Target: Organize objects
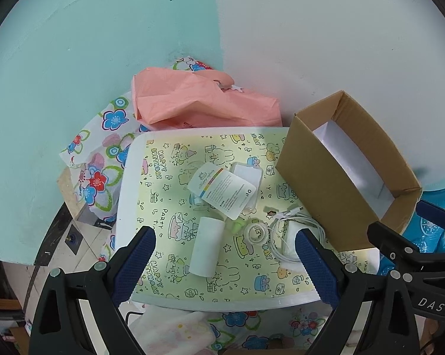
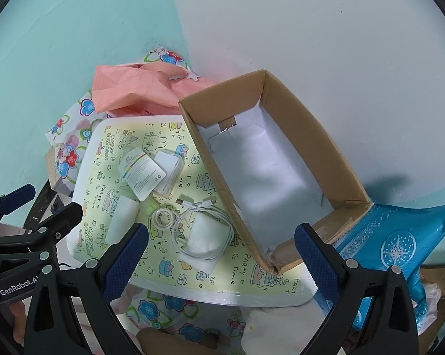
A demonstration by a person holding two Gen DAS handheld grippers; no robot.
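Both your left gripper (image 1: 224, 244) and right gripper (image 2: 221, 241) hover released, since the cardboard box (image 2: 277, 174) on the tray's (image 2: 83, 174) right edge awaits the clutter.

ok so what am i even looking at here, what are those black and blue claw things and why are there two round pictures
Those claws are handheld grasping tools: a person holds one in each hand, and each carries a fisheye camera looking along its two fingers, hence two round pictures. One shows the left tool, the other the right tool. Both are open and hold nothing.

Below them a tray with a birthday pattern carries small clutter: a white roll, a coiled white cable, a ring of clear tape and a clear packet with a printed card. An open cardboard box, lined white and empty as far as can be seen, rests on the tray's right part. A pink bag lies behind, against the wall.
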